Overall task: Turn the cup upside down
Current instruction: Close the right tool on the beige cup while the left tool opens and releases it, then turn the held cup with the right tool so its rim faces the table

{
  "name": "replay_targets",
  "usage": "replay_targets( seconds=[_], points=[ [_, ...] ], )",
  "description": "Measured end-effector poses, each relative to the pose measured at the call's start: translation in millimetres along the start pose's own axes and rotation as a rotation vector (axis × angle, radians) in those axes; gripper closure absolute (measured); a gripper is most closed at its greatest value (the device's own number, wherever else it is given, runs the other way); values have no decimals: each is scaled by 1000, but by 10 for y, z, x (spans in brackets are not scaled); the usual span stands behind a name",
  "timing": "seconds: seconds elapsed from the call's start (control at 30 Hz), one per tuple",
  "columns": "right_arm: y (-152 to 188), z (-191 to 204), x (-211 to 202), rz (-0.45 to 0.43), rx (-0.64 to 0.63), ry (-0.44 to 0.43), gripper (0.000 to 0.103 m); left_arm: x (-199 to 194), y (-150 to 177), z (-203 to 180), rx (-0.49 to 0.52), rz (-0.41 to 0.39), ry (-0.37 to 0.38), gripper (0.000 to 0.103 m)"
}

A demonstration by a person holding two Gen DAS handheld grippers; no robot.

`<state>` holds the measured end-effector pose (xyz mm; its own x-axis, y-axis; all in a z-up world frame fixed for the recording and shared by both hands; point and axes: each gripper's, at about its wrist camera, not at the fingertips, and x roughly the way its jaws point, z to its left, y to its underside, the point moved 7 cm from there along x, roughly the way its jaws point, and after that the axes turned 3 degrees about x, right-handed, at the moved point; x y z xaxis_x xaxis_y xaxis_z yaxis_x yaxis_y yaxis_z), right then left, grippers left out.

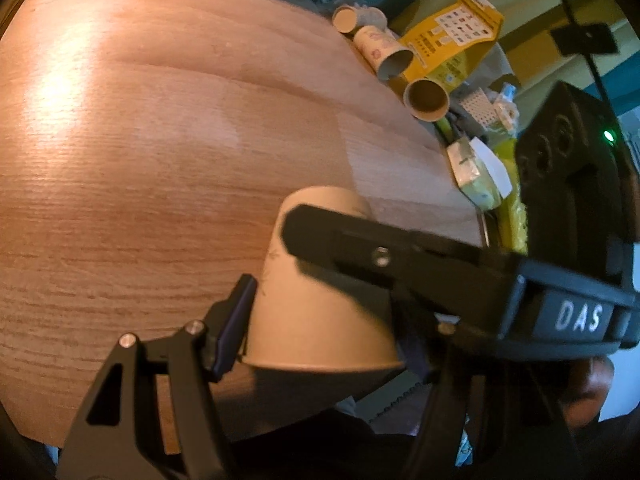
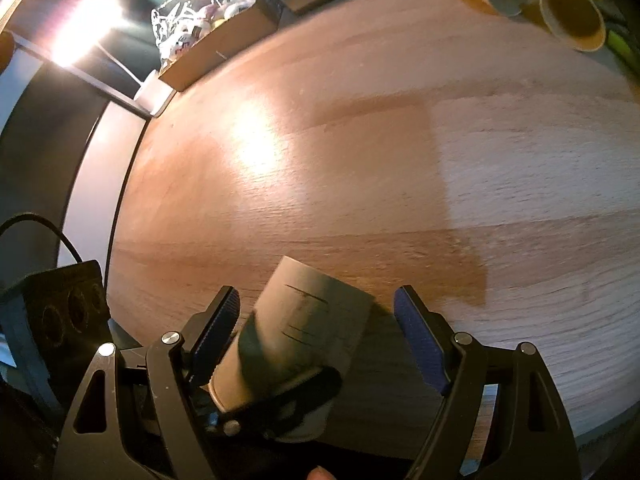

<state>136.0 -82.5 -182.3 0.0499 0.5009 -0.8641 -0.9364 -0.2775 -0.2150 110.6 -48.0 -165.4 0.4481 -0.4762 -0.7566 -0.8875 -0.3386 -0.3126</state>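
Left wrist view: the left gripper (image 1: 320, 312) clamps the paper cup (image 1: 316, 300) between its jaws, base pointing away, while the right gripper's finger (image 1: 360, 248) crosses the cup.

Right wrist view: the right gripper (image 2: 316, 336) stands wide around the cup (image 2: 304, 328), probably not touching; only here a box of wrapped items (image 2: 216, 48) shows beyond the jaws.

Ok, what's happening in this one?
A person works two handheld grippers over a wooden table. The left gripper is clamped on a paper cup, held above the table with its rim toward the camera and its base pointing away. The right gripper is open around the same cup, its fingers not closed on it. More paper cups lie on their sides at the table's far edge, beside a yellow packet.
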Motion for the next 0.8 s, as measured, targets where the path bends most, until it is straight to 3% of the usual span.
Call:
replay_targets(
  seconds=[0.07, 0.2, 0.37, 0.43, 0.53, 0.7, 0.8],
  points=[
    [6, 18, 28, 9, 7, 1, 22, -4, 8, 2, 8, 0, 13, 37],
    [-6, 29, 23, 8, 7, 8, 35, -41, 10, 29, 20, -9, 24, 37],
    [-24, 126, 20, -21, -8, 5, 38, -111, 11, 61, 36, -21, 26, 36],
    [-25, 145, -3, -40, -19, 18, 38, -145, 13, 57, 50, -25, 18, 29],
    [-58, 172, -75, -97, -31, 46, 39, -214, 33, 75, 59, -41, 9, 14],
    [-106, 243, -234, -230, -91, 101, 39, -347, 75, 159, 63, -63, 1, 14],
    [-104, 255, -310, -350, -154, 192, 39, -445, 132, 272, 54, -74, -15, 14]
  ],
)
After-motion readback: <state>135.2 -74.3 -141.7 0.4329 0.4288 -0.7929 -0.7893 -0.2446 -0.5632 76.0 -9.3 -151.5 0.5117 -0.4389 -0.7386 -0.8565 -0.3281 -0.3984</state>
